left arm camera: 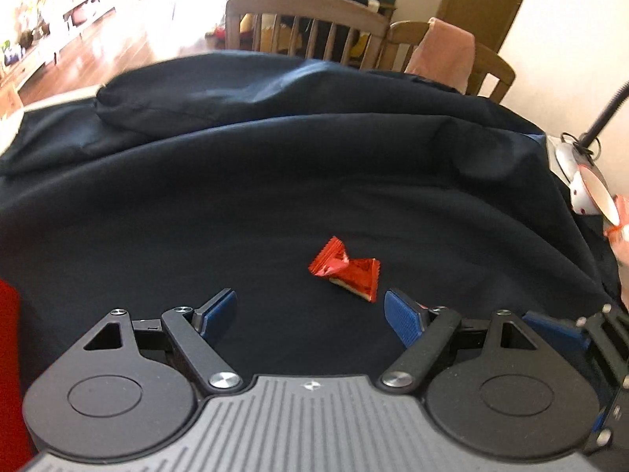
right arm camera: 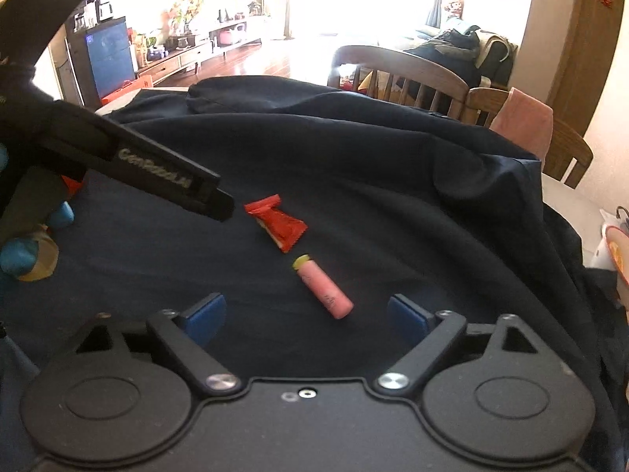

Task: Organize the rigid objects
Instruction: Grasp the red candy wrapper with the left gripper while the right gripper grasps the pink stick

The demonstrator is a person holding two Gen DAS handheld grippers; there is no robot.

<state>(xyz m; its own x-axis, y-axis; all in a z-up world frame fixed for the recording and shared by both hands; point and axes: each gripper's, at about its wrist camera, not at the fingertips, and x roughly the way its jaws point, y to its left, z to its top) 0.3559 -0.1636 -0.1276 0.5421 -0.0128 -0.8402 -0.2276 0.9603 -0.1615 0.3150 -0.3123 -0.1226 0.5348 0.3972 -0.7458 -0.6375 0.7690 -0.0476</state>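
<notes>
A red foil-wrapped snack (left arm camera: 346, 271) lies on the dark cloth (left arm camera: 275, 181), just ahead of my left gripper (left arm camera: 312, 316) and slightly right of its centre line. That gripper is open with nothing between its blue pads. In the right wrist view the same red snack (right arm camera: 277, 222) lies farther out, and a pink cylinder with a yellow-green cap (right arm camera: 324, 291) lies nearer, between and just beyond the tips of my right gripper (right arm camera: 308, 314), which is open and holds nothing. The left gripper's black body (right arm camera: 157, 173) reaches in from the left.
Wooden chairs (right arm camera: 405, 78) stand behind the cloth-covered table, one draped with a pink cloth (right arm camera: 523, 122). A lamp with a small mirror (left arm camera: 585, 181) sits at the right edge. A red object (left arm camera: 8, 354) shows at the far left. A hand in a blue glove (right arm camera: 23, 251) holds the left gripper.
</notes>
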